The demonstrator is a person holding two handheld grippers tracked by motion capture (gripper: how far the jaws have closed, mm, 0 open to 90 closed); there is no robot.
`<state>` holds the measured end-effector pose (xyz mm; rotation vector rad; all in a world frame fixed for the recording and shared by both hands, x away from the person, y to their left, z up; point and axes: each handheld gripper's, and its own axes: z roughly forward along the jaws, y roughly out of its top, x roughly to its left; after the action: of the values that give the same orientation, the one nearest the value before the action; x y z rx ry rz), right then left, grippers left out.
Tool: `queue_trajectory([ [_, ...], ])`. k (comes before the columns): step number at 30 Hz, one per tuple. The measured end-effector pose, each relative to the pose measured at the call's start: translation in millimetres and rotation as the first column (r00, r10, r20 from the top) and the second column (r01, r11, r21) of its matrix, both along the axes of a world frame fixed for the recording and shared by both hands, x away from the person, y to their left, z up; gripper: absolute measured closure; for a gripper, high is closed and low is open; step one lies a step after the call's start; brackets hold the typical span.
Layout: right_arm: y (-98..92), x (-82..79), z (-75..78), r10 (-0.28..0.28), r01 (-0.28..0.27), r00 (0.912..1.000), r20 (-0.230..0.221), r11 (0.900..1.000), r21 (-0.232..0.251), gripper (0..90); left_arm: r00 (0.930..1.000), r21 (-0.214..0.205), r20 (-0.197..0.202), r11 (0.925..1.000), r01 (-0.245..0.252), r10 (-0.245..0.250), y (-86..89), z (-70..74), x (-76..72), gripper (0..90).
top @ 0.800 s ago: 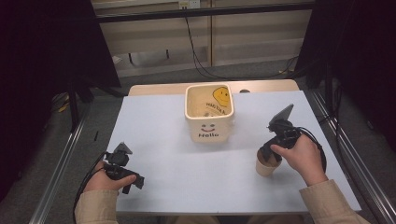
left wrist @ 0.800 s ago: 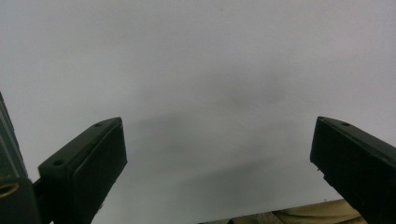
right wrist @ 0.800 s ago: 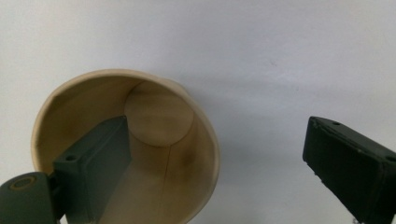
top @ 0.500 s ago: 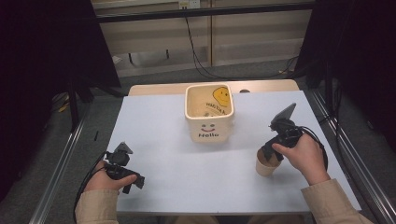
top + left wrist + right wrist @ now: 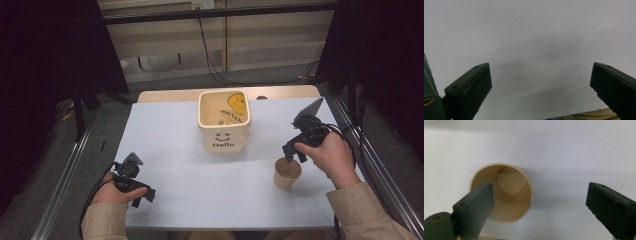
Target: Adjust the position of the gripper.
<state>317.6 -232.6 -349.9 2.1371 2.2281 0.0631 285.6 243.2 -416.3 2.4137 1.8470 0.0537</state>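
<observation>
Pale blue table surface (image 5: 190, 170) lies under both hands. At its near left edge the left gripper (image 5: 142, 195) sits low over bare table, jaws spread wide and released. Toward the far middle stands a cream square tub (image 5: 223, 122) marked "Hello". At the right, the right gripper (image 5: 291, 152) hangs just above an upright paper cup (image 5: 287, 173), jaws wide apart, grasping nothing.

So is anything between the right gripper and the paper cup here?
Nothing visible. The right gripper hangs open just above the upright, empty cup, one jaw overlapping its rim and the other out over bare table. The Hello tub stands apart, farther back.
</observation>
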Motion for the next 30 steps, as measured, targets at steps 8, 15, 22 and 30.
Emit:
queue_trajectory([
  [8, -2.2, 2.2, 24.7, -0.016, 0.016, 0.9998, 0.012, 0.9999, -0.001, 7.8, 0.9998, 0.006, 0.004, 0.9998, 0.019, -0.019, -2.6, 0.8, 1.9, 3.6],
  [15, -5.8, 4.4, 40.0, -0.023, 0.023, 0.9995, 0.021, 0.9996, -0.014, 7.6, 0.9998, 0.002, 0.005, 0.9999, 0.016, -0.016, -4.1, 1.1, 2.1, 3.6],
  [22, -8.4, 8.6, 43.7, -0.023, 0.023, 0.9997, -0.004, 0.9996, -0.015, 7.7, 0.9998, 0.003, 0.005, 0.9998, 0.017, -0.017, -4.0, 1.0, 2.1, 3.6],
  [30, -5.4, 11.4, 62.5, -0.016, 0.016, 0.9999, 0.000, 0.9996, -0.025, 7.7, 0.9999, 0.002, 0.012, 1.0000, 0.007, -0.007, -3.2, 1.0, 1.8, 3.6],
])
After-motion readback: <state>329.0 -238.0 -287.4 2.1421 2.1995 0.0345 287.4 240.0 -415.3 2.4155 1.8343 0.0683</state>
